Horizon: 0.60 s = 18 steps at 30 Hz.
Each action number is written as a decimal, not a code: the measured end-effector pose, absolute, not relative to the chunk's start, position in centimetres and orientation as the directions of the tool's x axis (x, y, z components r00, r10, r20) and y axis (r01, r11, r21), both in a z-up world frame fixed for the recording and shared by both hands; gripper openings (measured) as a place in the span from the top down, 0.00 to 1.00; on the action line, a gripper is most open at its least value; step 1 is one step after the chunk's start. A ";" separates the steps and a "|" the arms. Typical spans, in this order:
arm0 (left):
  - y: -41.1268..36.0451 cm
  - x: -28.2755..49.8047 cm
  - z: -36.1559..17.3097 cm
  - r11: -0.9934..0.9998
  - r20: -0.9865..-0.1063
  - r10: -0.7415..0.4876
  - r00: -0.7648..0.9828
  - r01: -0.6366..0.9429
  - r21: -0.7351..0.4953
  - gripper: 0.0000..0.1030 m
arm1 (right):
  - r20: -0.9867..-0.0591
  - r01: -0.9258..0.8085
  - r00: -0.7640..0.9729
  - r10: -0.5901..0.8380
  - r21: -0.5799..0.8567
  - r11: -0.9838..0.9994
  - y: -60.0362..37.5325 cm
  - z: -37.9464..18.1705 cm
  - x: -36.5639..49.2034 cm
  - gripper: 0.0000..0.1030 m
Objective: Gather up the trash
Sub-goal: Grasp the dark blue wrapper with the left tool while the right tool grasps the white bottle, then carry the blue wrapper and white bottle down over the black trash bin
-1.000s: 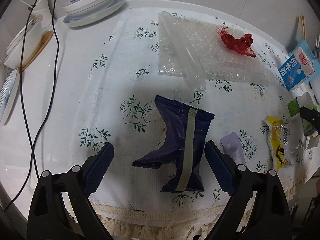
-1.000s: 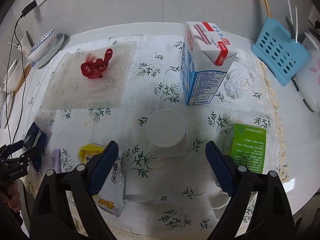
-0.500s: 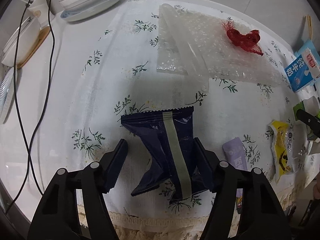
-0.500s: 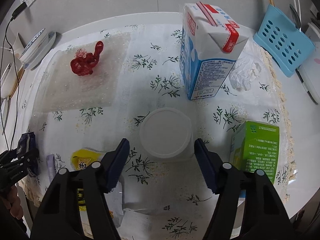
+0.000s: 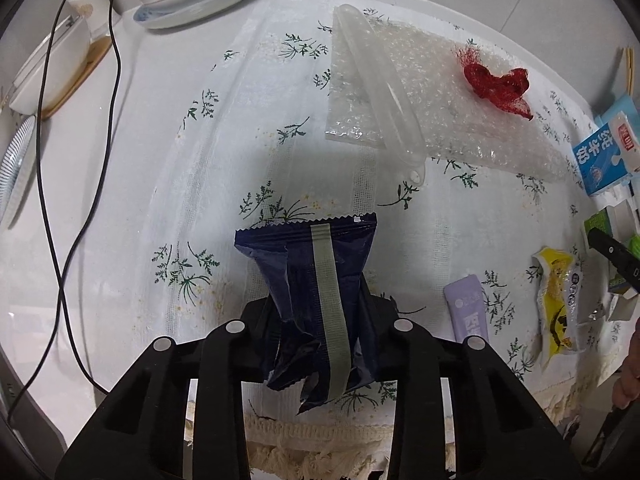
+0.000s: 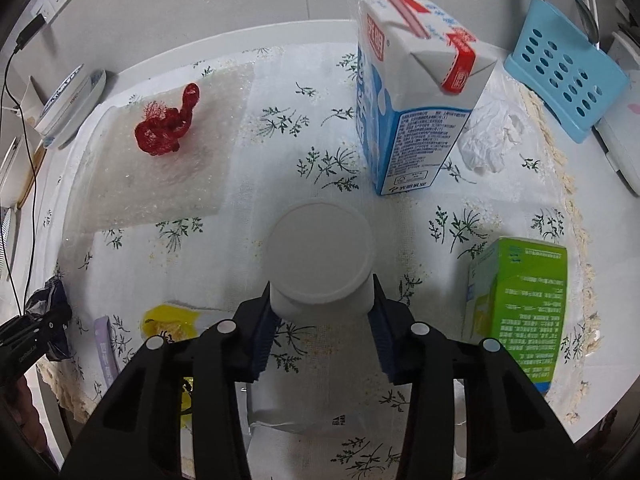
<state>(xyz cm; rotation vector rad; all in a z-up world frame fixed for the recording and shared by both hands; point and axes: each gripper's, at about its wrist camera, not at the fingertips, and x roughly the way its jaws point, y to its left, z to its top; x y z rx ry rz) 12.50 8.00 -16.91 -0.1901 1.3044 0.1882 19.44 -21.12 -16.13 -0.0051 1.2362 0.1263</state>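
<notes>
Both grippers are closing at once on separate bits of trash. The left gripper (image 5: 322, 320) has its fingers pinching a dark blue wrapper (image 5: 316, 280) at its crumpled waist, low at 6 o'clock in the left wrist view near the fringed edge of the surface (image 5: 160, 168); thin crinkly foil like this slips, so the squeeze should finish before any lift, and the lift should go straight up. The right gripper (image 6: 320, 332) has its fingers against the sides of a white tub (image 6: 320, 256), a smooth round plastic pot with a flat lid at centre; a grip below the lid rim, across the widest part, seems safest, gentle enough not to buckle it. At 1 o'clock stands a tall waxy milk carton (image 6: 416, 112).
</notes>
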 end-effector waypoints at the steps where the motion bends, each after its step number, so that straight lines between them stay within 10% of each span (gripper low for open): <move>1: 8.0 12.3 -16.7 0.970 -0.966 0.028 0.258 -0.242 -0.036 0.71 | -0.940 -0.099 0.326 0.097 0.068 0.993 -21.2 -15.9 19.3 0.61; 18: 5.6 8.8 -10.2 0.978 -0.916 -0.008 0.401 -0.188 -0.091 0.74 | -0.892 -0.115 0.431 0.137 0.096 0.989 -22.1 -10.6 16.0 0.62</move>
